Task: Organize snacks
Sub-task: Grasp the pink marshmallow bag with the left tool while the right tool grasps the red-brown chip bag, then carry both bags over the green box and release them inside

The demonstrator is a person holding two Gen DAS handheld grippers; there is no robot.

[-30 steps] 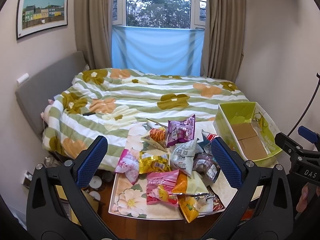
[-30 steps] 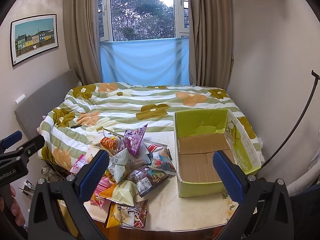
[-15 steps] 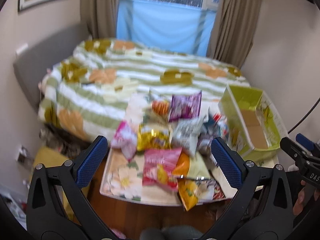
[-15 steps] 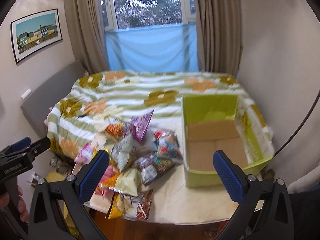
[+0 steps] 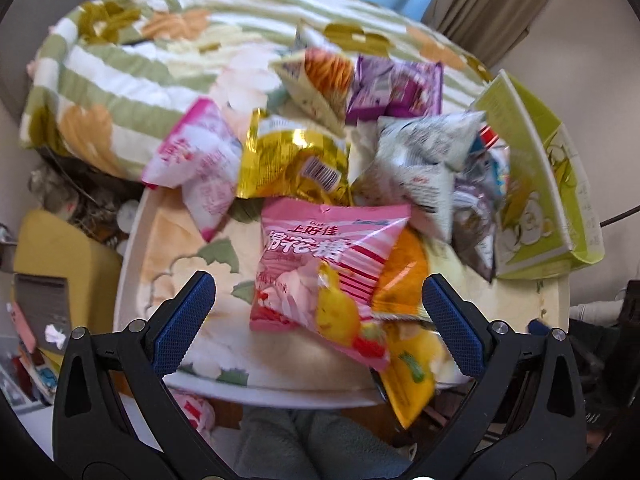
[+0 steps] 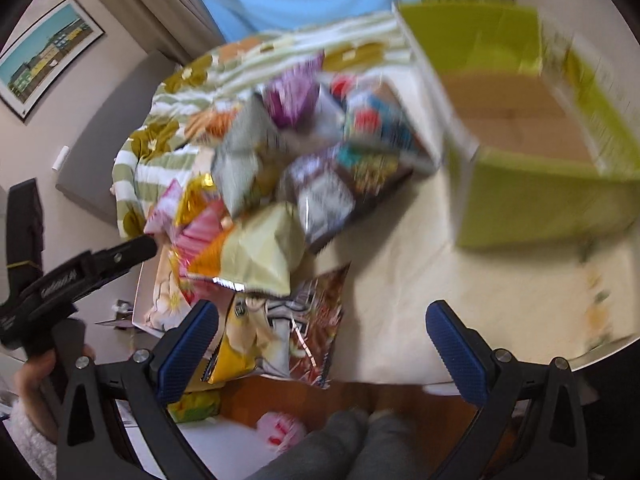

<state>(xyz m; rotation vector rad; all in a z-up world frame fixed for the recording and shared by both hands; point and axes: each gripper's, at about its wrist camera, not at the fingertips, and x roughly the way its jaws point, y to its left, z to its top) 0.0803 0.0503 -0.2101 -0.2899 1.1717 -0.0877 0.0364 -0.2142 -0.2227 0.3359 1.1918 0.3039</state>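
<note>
The snacks lie in a loose pile on the left and middle part of the desk (image 5: 200, 364), and the green box (image 6: 532, 200) stands empty at the right, close beside the pile. The left hand-held gripper (image 5: 319, 326) has its fingers wide apart and holds nothing; it hangs above the near pink marshmallow bag (image 5: 320, 264), which lies on top of an orange bag (image 5: 404, 276). The right hand-held gripper (image 6: 322, 342) is also wide apart and empty, above the near desk edge, where a yellow bag (image 6: 236, 344) and a red-brown bag (image 6: 316, 320) lie partly over the rim.

I think the main risk is at this near edge. These two bags already overhang, so a small push from a finger can make them slide to the floor. The bags are puffy and smooth, so a grip at the middle may slip; a grip at the sealed edge seems safer. Also the bags overlap, so lifting the pink one can drag its neighbours. Both views are blurred, so the exact aim is difficult to judge.
</note>
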